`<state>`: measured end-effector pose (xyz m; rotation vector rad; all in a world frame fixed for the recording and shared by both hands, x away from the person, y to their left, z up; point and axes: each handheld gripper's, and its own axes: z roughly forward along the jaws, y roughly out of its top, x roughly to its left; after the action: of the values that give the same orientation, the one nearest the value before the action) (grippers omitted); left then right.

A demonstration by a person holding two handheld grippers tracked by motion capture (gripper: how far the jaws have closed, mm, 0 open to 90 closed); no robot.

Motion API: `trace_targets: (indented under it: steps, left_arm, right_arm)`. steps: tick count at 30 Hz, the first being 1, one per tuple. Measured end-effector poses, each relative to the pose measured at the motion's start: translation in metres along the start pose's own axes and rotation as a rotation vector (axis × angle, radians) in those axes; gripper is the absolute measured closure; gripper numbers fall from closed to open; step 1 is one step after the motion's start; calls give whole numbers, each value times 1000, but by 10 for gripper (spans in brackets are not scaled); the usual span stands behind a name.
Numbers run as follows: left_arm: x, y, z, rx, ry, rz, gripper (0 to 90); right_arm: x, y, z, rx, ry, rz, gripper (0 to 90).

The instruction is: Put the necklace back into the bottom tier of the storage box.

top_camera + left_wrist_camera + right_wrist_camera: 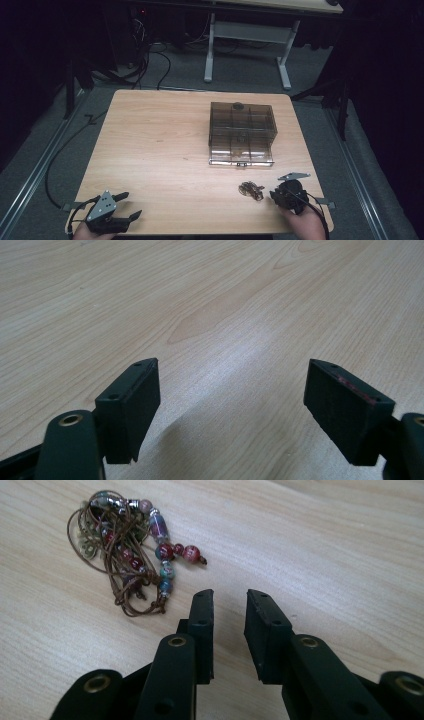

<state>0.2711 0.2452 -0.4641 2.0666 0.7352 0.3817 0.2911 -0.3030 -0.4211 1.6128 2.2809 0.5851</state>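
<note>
A tangle of brown cord with coloured beads (251,190) lies on the wooden table (160,145) near its front right. In the right gripper view the beaded cord (130,545) sits just ahead and left of my right gripper (230,600). Its jaws stand a narrow gap apart with nothing between them, low over the wood. In the high view the right gripper (276,196) is right beside the beads. My left gripper (131,205) rests at the front left corner. Its jaws (232,390) are wide open over bare wood.
A smoky transparent compartment box (242,132) with a bottom drawer stands right of the table's middle, behind the beads. Beyond the table are a white-legged desk (247,45) and cables on the dark floor.
</note>
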Motion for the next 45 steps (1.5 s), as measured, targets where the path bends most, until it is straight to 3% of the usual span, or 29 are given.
trace_targets:
  steps: [9,18,19,29,33,39,45]
  left_arm:
    - [0,0,0,-1,-3,1,228]
    - [0,0,0,1,-7,4,227]
    - [0,0,0,1,-8,5,227]
    - [0,0,0,3,-9,6,227]
    - [0,0,0,3,-10,5,227]
    - [0,0,0,4,-10,6,227]
    - [0,0,0,4,-11,6,227]
  right_arm:
    - [2,10,-4,73,17,-16,743]
    - [3,22,1,188,55,-34,732]
    - [4,23,2,212,54,-52,728]
    - [10,28,3,279,68,-84,688]
    - [9,33,3,331,83,-89,628]
    - [10,39,4,357,111,-101,545]
    - [16,52,9,378,132,-134,385]
